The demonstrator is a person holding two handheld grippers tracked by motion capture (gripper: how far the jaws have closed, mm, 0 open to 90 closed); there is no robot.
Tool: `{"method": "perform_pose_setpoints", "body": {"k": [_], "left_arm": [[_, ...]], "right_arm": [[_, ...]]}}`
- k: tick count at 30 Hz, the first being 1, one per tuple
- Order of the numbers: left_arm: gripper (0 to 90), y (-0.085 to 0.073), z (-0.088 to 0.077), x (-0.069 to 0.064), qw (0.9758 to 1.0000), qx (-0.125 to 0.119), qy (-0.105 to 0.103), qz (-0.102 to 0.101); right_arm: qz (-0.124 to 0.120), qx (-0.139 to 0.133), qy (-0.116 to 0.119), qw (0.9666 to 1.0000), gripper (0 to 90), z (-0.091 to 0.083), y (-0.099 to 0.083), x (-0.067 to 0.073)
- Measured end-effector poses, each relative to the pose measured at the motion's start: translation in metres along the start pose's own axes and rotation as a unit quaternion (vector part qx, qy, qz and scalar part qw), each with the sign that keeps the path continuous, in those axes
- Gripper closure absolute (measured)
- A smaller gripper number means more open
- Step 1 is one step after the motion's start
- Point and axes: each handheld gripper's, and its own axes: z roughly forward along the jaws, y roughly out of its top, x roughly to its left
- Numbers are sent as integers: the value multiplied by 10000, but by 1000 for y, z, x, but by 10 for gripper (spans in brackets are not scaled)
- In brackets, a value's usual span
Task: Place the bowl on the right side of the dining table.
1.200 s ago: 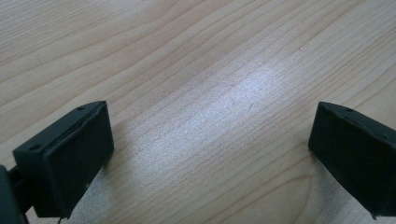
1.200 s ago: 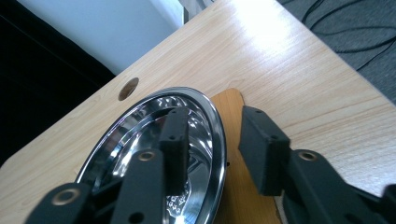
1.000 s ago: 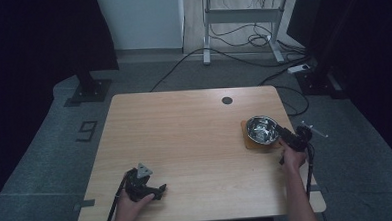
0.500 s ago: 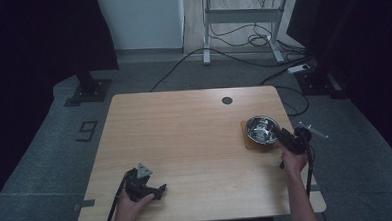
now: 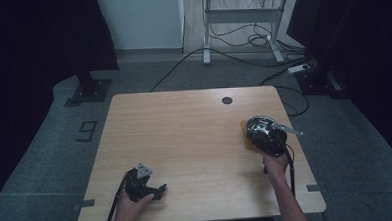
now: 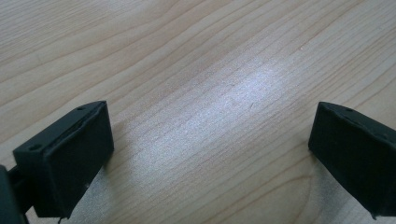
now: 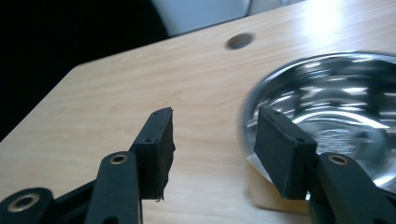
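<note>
A shiny steel bowl (image 7: 336,112) stands on a tan pad (image 7: 268,198) near the right edge of the wooden table (image 5: 185,141). In the high view my right gripper (image 5: 259,130) hovers over the bowl and hides most of it; the pad (image 5: 245,133) peeks out at its left. My right gripper (image 7: 212,126) points towards the table's far side. Its jaws have just been opening and nothing is between them; the right jaw stands in front of the bowl's near rim. My left gripper (image 5: 159,190) rests near the front left edge. Its jaws (image 6: 210,116) are open wide over bare wood.
A round cable hole (image 5: 227,100) sits near the table's far edge, also seen ahead of the right gripper (image 7: 239,41). Behind the table stand a desk frame (image 5: 240,18) with loose cables and a black stand base (image 5: 88,90) on the floor.
My right gripper has moved from the bowl's right side leftwards over the bowl and risen a little. The left gripper has stayed where it was.
</note>
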Motion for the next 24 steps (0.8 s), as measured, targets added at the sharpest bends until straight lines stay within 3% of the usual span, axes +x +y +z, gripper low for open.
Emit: {"method": "perform_pose_setpoints", "body": {"k": [7,8,13,20,24], "left_arm": [[0,0,0,0,10000,0,0,1],[0,0,0,0,10000,1,-1,1],[0,0,0,0,10000,1,0,2],[0,0,0,0,10000,0,-1,2],[0,0,0,0,10000,1,-2,2]], "right_arm": [[-368,352,445,9977,450,15,-13,30],[-455,482,602,9960,444,20,-17,36],[-789,880,852,9893,424,36,-35,56],[-1054,1278,960,9815,405,50,-54,71],[-1090,1323,965,9805,399,52,-56,73]]}}
